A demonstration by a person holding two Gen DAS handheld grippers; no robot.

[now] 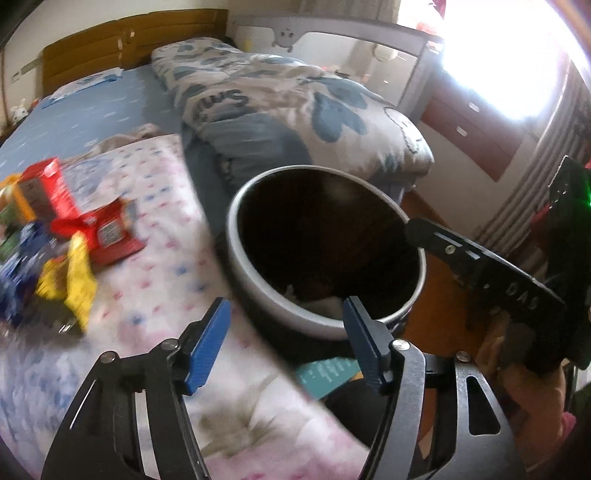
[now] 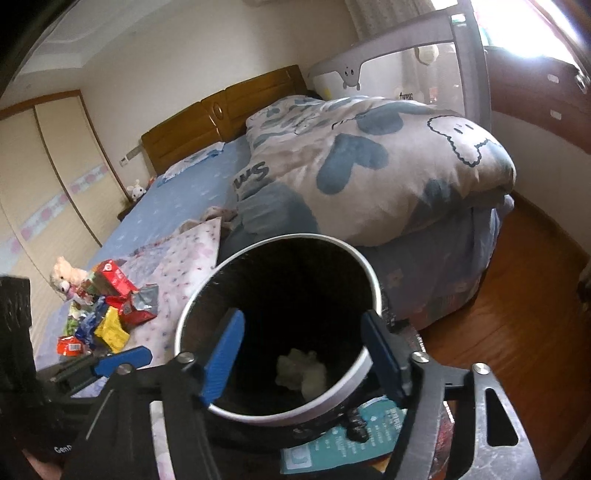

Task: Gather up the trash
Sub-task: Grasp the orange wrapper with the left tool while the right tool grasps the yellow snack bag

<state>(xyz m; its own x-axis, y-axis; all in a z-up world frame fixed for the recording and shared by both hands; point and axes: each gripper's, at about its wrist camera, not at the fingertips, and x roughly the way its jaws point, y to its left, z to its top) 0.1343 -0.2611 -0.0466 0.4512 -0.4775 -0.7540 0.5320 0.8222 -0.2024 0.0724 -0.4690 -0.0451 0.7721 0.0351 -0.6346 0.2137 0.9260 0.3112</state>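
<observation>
A round bin (image 1: pixel 236 236) with a white rim and dark inside stands by the bed's edge, and a crumpled white wad (image 2: pixel 301 373) lies at its bottom. My left gripper (image 1: pixel 286 314) hangs open just short of the bin's near rim with nothing between its blue pads. My right gripper (image 2: pixel 303 321) is open over the bin's mouth (image 2: pixel 332 398), also holding nothing. One of its fingers (image 1: pixel 417 229) reaches over the rim from the right. A pile of red, yellow and blue wrappers (image 1: pixel 74 236) (image 2: pixel 110 317) lies on the flowered sheet to the left.
A folded quilt with blue hearts (image 2: pixel 369 166) lies on the bed behind the bin. A teal card (image 2: pixel 343 439) sits at the bin's base. A plush toy (image 2: pixel 66 278) lies beside the wrappers. Wooden floor (image 2: pixel 517 314) runs to the right, with a grey crib rail (image 1: pixel 369 35) behind the quilt.
</observation>
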